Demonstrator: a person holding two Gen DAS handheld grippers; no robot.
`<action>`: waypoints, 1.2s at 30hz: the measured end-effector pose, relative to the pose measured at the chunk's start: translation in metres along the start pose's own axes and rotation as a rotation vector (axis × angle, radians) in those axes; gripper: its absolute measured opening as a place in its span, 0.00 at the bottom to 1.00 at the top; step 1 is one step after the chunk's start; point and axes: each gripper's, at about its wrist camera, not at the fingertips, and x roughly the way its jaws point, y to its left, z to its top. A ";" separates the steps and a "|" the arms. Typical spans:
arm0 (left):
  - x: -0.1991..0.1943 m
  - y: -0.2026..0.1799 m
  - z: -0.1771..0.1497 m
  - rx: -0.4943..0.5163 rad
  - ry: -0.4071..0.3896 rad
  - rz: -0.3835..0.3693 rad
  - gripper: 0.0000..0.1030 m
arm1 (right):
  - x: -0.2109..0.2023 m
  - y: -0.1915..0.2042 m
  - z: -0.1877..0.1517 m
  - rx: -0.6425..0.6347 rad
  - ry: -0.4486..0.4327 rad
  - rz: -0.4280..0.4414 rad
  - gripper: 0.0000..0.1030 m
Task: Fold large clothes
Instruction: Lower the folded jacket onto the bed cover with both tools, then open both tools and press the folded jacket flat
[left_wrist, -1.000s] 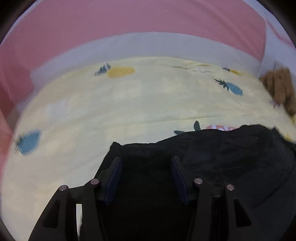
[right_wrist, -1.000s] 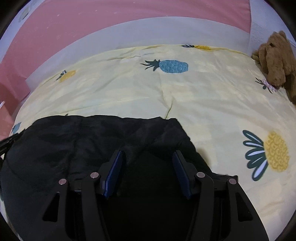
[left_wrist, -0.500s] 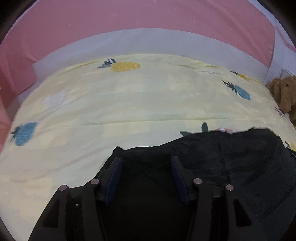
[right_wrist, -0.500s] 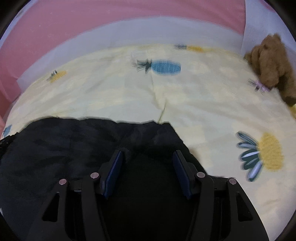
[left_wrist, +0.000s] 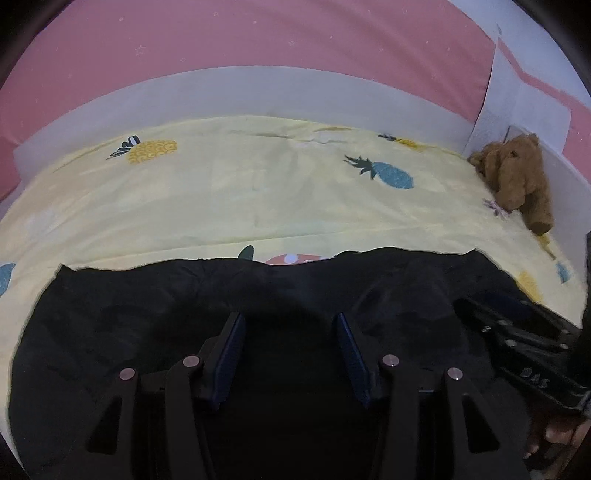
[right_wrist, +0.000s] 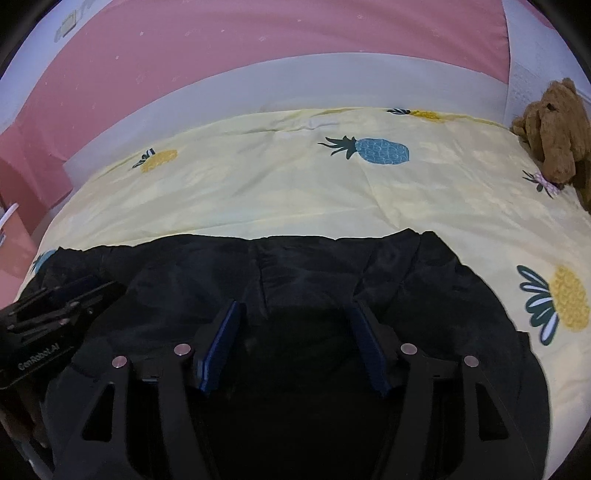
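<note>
On the pineapple-print bedsheet (left_wrist: 258, 199), a black garment (right_wrist: 314, 273) lies spread.

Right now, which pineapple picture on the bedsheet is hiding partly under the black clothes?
The red pineapple with white dots. Only its top peeks out past the black garment's far edge; the blue pineapple and yellow pineapple lie fully uncovered.

Item count: bed surface

One black garment (left_wrist: 155, 314) at the near edge of the bed sheet (left_wrist: 258, 199); two grippers, left gripper (left_wrist: 288, 325) and right gripper (right_wrist: 295, 314), above it; one brown plush toy (left_wrist: 517, 177) at the far right corner; one yellow sheet printed with several pineapples.
</note>
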 end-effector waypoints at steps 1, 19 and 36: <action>0.004 0.000 -0.002 0.001 -0.005 0.003 0.50 | 0.003 -0.001 -0.002 0.006 -0.007 0.003 0.61; 0.022 -0.009 -0.006 0.041 -0.024 0.074 0.50 | 0.017 0.000 -0.005 -0.001 -0.023 -0.024 0.61; -0.061 0.105 -0.021 0.052 -0.090 0.171 0.50 | -0.022 -0.075 -0.010 0.036 -0.030 -0.085 0.62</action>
